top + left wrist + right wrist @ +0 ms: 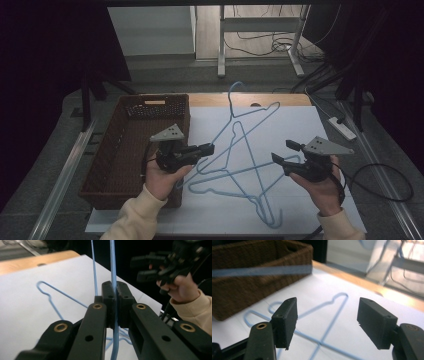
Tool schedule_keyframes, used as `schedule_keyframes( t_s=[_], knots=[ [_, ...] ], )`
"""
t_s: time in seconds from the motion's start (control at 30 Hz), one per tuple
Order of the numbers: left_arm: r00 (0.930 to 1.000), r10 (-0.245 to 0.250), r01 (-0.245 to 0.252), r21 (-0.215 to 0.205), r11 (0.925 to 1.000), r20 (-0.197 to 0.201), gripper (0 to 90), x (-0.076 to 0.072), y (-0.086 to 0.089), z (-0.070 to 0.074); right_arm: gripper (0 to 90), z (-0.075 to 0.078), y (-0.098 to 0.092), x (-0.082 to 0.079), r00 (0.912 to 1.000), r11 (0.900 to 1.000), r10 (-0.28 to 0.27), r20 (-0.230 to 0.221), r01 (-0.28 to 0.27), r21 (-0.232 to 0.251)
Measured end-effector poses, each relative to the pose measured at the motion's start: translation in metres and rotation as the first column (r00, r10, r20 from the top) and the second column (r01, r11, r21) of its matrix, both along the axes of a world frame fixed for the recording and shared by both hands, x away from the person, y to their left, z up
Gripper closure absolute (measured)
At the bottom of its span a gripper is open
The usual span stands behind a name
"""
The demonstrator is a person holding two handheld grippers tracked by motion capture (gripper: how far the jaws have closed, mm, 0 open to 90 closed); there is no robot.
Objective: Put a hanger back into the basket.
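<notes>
- The left gripper (207, 148) has its black fingers clenched on a thin light-blue wire hanger (235, 122); in the left gripper view the wire (113, 270) runs straight up between the pressed pads.
- This held hanger is lifted and tilted just right of the basket (131, 150), its hook pointing away from the person.
- More blue wire hangers (245, 192) lie crossed on the white sheet (300, 130) that covers the wooden counter (280, 99), right of the basket.
- The basket is dark brown, woven and rectangular.
- The right gripper (285, 152) has its fingers released, nothing between them.
</notes>
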State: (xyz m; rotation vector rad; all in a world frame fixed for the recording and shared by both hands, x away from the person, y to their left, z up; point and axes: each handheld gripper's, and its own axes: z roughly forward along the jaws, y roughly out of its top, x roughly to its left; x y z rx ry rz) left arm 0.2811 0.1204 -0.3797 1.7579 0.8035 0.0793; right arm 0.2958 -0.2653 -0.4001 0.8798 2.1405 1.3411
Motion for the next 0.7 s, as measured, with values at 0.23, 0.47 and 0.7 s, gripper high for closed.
schedule_keyframes(
  t_s=[0.23,0.47,0.7],
  knots=[
    [0.9971,0.036,-0.036,-0.009,0.9993,0.067,86.4,0.001,0.037,0.019,31.6,-0.024,-0.011,0.009,0.9962,0.998,-0.050,-0.071,0.048,-0.035],
    [0.9907,0.097,-0.097,-0.006,0.9952,0.095,86.4,0.004,0.082,0.028,31.4,-0.041,-0.016,0.014,0.9906,0.995,-0.079,-0.112,0.072,-0.064],
    [0.9812,0.169,-0.170,0.006,0.9854,0.093,86.5,0.010,0.122,0.019,31.4,-0.048,-0.020,0.017,0.9869,0.993,-0.096,-0.129,0.087,-0.079]
  ],
)
